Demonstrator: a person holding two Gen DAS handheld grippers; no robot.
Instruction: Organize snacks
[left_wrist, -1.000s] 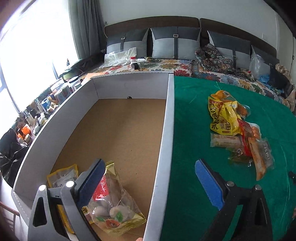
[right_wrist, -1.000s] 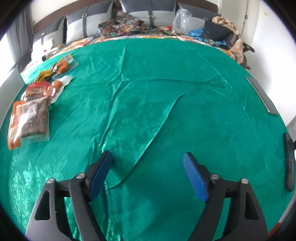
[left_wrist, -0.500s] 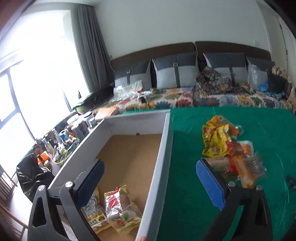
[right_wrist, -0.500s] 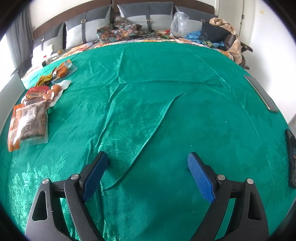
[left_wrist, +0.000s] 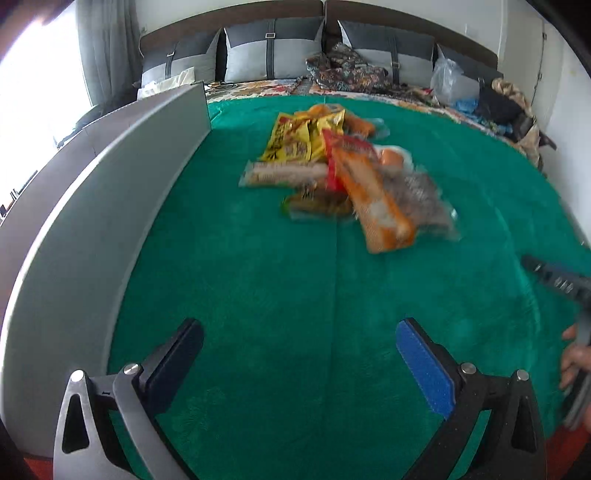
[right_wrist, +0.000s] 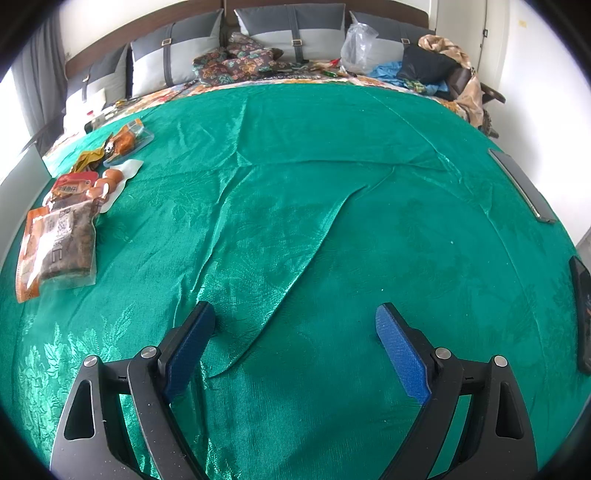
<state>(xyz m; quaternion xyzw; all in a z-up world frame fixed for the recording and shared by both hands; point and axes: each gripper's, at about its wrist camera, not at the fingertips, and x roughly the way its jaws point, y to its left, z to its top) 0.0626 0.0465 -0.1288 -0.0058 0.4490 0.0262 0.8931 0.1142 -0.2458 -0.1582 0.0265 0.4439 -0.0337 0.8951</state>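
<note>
Above the green-covered worktop (left_wrist: 258, 280), the left tool (left_wrist: 299, 354) hangs wide open and empty, its jaws having just been opening, facing the snack pile (left_wrist: 343, 177) at upper centre beside the grey box (left_wrist: 110, 184); reaching one packet seems next.

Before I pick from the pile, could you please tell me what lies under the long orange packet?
The orange packet lies on top, across a clear dark-filled bag and a brown pack, with a red packet tucked beneath its far end. Anything further under it is hidden, and the view is blurred.
</note>
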